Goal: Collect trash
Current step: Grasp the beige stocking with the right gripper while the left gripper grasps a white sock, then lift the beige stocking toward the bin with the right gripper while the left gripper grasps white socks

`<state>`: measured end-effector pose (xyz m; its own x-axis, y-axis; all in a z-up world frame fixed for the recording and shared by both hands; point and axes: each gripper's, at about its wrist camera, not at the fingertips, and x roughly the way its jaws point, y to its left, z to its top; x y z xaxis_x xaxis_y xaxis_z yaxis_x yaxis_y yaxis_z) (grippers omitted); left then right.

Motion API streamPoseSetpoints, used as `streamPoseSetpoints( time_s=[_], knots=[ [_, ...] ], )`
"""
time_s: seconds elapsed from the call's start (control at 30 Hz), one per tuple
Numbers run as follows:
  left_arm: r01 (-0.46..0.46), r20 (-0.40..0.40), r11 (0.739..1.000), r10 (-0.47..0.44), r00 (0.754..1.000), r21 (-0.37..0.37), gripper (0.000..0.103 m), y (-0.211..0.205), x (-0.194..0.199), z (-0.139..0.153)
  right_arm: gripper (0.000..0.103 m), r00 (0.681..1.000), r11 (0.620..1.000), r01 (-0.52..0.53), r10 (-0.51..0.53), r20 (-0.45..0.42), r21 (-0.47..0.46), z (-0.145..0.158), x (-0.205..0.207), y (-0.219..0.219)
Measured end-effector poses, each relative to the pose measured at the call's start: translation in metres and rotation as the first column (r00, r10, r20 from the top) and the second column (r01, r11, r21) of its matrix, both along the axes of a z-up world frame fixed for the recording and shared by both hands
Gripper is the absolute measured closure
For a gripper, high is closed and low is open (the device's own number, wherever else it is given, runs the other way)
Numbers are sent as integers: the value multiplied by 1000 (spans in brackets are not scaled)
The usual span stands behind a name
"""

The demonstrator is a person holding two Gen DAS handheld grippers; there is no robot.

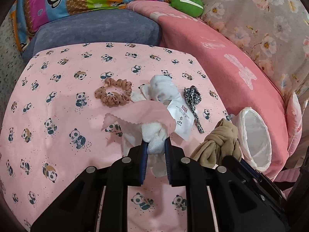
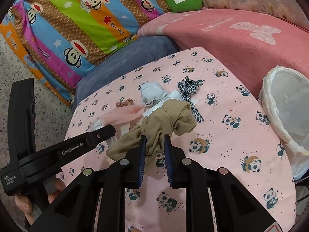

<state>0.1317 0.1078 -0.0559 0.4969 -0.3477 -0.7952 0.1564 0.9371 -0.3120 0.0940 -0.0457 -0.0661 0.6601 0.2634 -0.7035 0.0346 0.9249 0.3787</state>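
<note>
Grippers (image 1: pixel 156 145) (image 2: pixel 155 142) clamp white tissue (image 1: pixel 154 141) and tan stocking (image 2: pixel 164 121), seemingly lengthwise away.

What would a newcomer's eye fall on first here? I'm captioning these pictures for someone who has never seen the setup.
Probably the two claws, each shut on fabric above the panda-print sheet: the left claw pinches a white cloth, the right claw a knotted tan stocking. Next, the white-lined bin at the right edge, and the striped cartoon pillow behind.

Left tongs (image 1: pixel 156 145) pinch a white tissue wad (image 1: pixel 154 139)
</note>
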Motion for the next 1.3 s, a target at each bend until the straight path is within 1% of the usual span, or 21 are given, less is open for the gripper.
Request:
streamPoseSetpoints(
  time_s=[0.13, 0.3, 0.4, 0.47, 0.5, 0.53, 0.57, 0.6, 0.63, 0.7, 0.73, 0.93, 1.1, 1.17, 1.23, 1.3],
  knots=[
    [25, 6, 1000, -25, 1000, -9, 87, -9, -11, 6, 84, 1000, 1000, 23, -23, 20, -8, 11, -12, -11],
    [63, 4, 998, -63, 998, -27, 87, -19, -27, 6, 84, 999, 999, 52, -51, 16, -15, 11, -27, -26],
    [90, -15, 995, -91, 996, -32, 85, -24, -36, -6, 84, 998, 997, 69, -69, -1, -20, 7, -35, -35],
    [97, -33, 995, -97, 995, -20, 85, -25, -41, -15, 84, 996, 996, 84, -85, -14, -17, 1, -40, -42],
    [100, -47, 995, -100, 994, -11, 83, -25, -42, -22, 84, 996, 996, 92, -92, -21, -14, -2, -43, -45],
    [99, -54, 995, -99, 994, -4, 78, -24, -44, -26, 84, 995, 995, 98, -98, -28, -10, -5, -45, -48],
    [97, -60, 995, -97, 994, 3, 75, -22, -47, -30, 84, 994, 995, 102, -102, -31, -9, -6, -46, -50],
    [91, -66, 996, -90, 994, 13, 65, -18, -48, -35, 84, 994, 994, 105, -106, -32, -8, -8, -48, -51],
    [83, -69, 996, -81, 994, 23, 52, -16, -50, -37, 84, 993, 994, 109, -110, -32, -6, -9, -50, -54],
    [62, -71, 997, -59, 996, 38, 41, -10, -53, -41, 84, 992, 993, 119, -119, -30, 3, -11, -52, -57],
    [59, -76, 997, -56, 996, 41, 40, -8, -54, -43, 84, 992, 993, 122, -122, -29, 6, -12, -54, -58],
    [64, -121, 997, -57, 991, 48, 40, -6, -58, -58, 84, 993, 993, 119, -119, -22, 11, -11, -55, -59],
    [76, -131, 993, -64, 989, 89, 40, -6, -65, -71, 84, 993, 993, 118, -117, -22, 11, -10, -57, -59],
    [75, -133, 994, -63, 989, 82, 47, -5, -65, -72, 84, 993, 993, 119, -118, -25, 13, -10, -57, -58],
    [87, -136, 993, -76, 988, 75, 59, -6, -64, -72, 84, 993, 993, 116, -116, -25, 13, -11, -59, -58],
    [85, -139, 994, -75, 987, 71, 65, -6, -62, -74, 84, 993, 993, 114, -114, -25, 14, -11, -59, -57]
  ],
)
